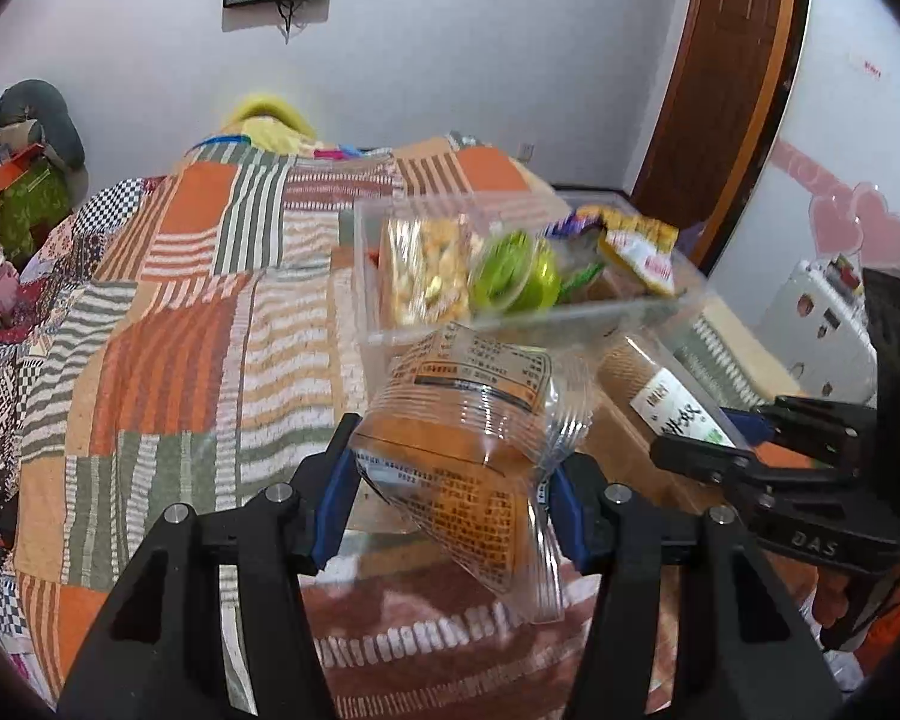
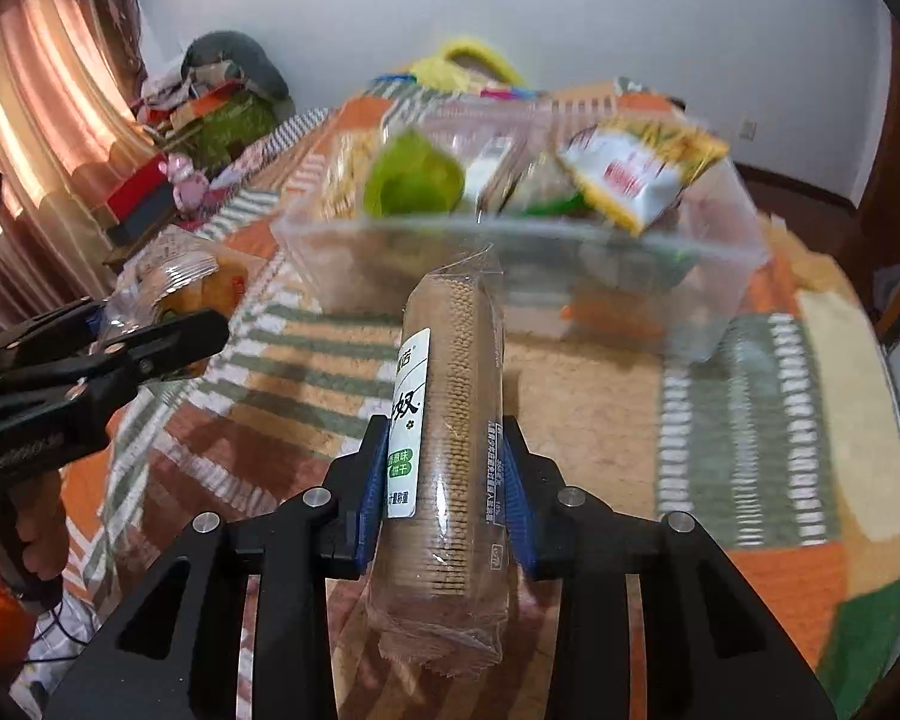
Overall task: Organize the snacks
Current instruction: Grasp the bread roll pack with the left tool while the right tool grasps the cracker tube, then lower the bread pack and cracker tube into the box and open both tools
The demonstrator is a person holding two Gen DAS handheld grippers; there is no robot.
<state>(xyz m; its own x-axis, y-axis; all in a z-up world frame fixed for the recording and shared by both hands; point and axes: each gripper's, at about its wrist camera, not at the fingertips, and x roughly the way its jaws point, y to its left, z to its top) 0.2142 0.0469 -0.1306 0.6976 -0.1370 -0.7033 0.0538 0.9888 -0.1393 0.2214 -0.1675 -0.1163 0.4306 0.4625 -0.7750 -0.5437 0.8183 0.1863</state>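
A clear-wrapped cake packet [image 1: 468, 468] is held between the fingers of the left gripper [image 1: 450, 492], and a cracker sleeve [image 2: 444, 420] is clamped by the right gripper [image 2: 444, 480]. Both are held above the patchwork bedspread [image 1: 180, 300], near the clear snack box [image 2: 720, 276], which holds 1 green jelly cup [image 2: 414, 180].

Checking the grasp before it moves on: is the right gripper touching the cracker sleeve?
Touching. The right wrist view shows the right gripper with both blue pads pressed against the sides of the cracker sleeve, no gap visible.
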